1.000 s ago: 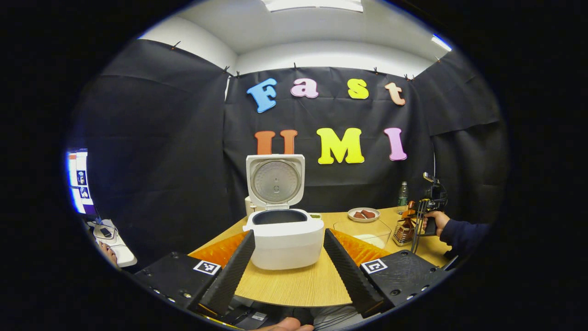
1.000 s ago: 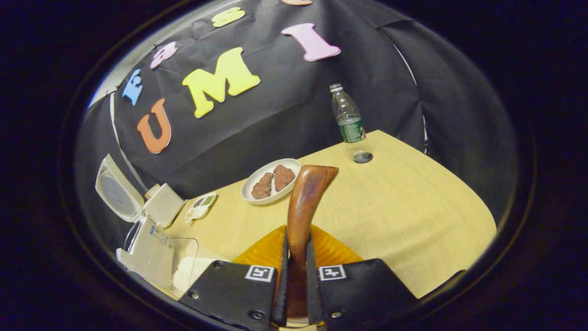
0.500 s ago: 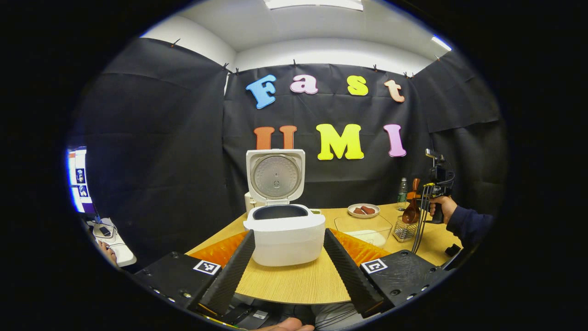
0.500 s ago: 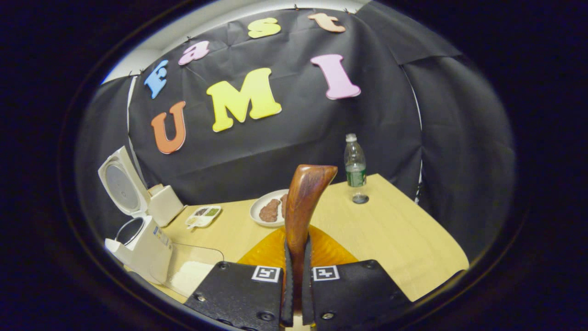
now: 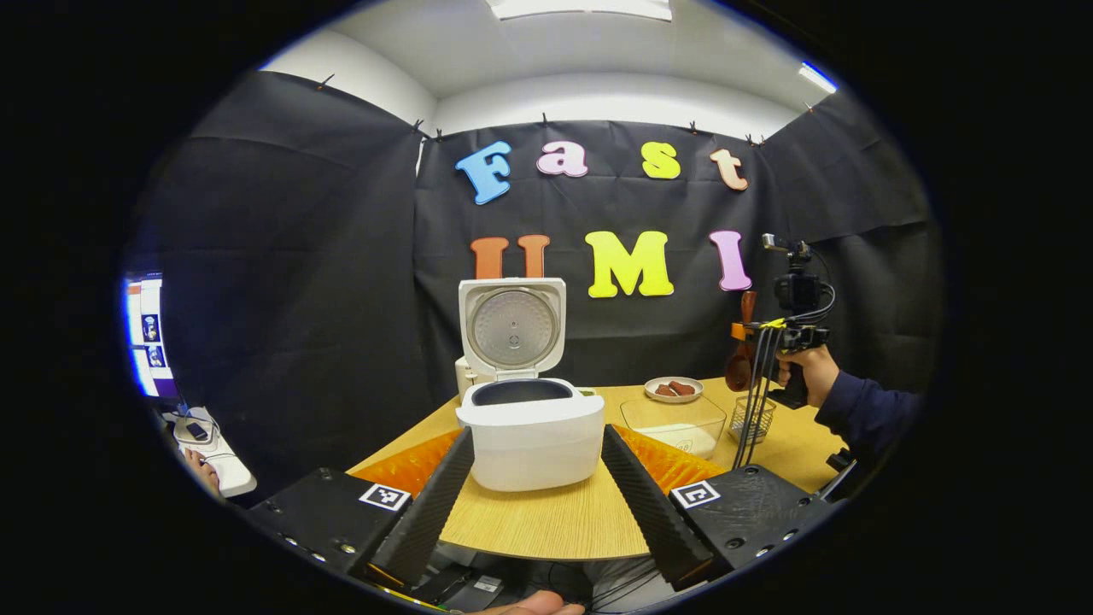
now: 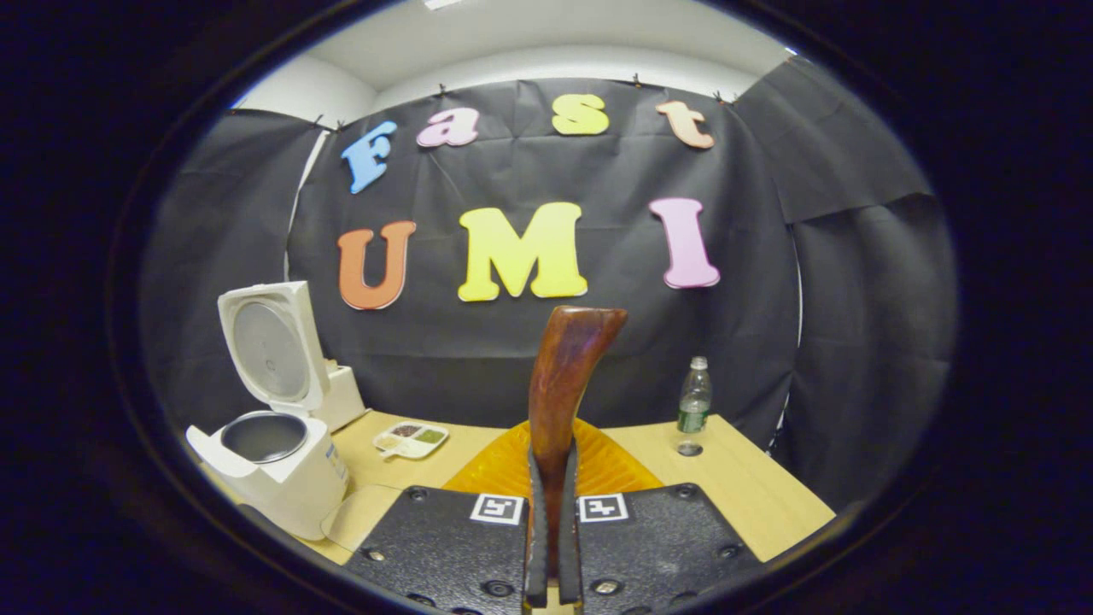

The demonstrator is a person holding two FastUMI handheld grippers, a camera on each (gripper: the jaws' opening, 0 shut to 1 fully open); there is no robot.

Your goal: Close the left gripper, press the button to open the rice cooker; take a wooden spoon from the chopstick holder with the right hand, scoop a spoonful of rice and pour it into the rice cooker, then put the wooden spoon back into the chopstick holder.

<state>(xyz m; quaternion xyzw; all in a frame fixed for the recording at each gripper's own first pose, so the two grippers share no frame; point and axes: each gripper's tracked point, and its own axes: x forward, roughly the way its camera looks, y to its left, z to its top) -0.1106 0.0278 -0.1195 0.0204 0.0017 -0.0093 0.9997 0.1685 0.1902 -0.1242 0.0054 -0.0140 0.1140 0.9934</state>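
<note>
At the centre of the left gripper view the rice cooker [image 5: 529, 431] sits on the bench [image 5: 555, 521] with its lid [image 5: 512, 329] standing upright behind it; the inner pot shows dark, and whether it holds anything cannot be told. The left gripper [image 5: 536, 491] has its jaws spread wide at the bottom of that frame, one finger to each side of the cooker's base, gripping nothing.

To the right of the cooker stands a clear container [image 5: 675, 423] with a low white layer of rice [image 5: 683, 437] in the bottom. Behind it is a small plate [image 5: 674, 389] carrying brown pieces. Further right, the wire chopstick holder [image 5: 755, 420] stands on the bench.

At the right of the left gripper view a hand [image 5: 804, 369] holds the right gripper [image 5: 750, 337] raised above the chopstick holder, with the wooden spoon [image 5: 739, 359] hanging bowl-down and clear of the holder's rim.

In the right gripper view the jaws are pressed together on the spoon's handle at the bottom centre, and the handle rises upright past them. At the lower left of that frame stands the open cooker, and beside it a small divided tray [image 6: 410, 438]. A plastic bottle [image 6: 692, 406] stands on the bench at the lower right.
</note>
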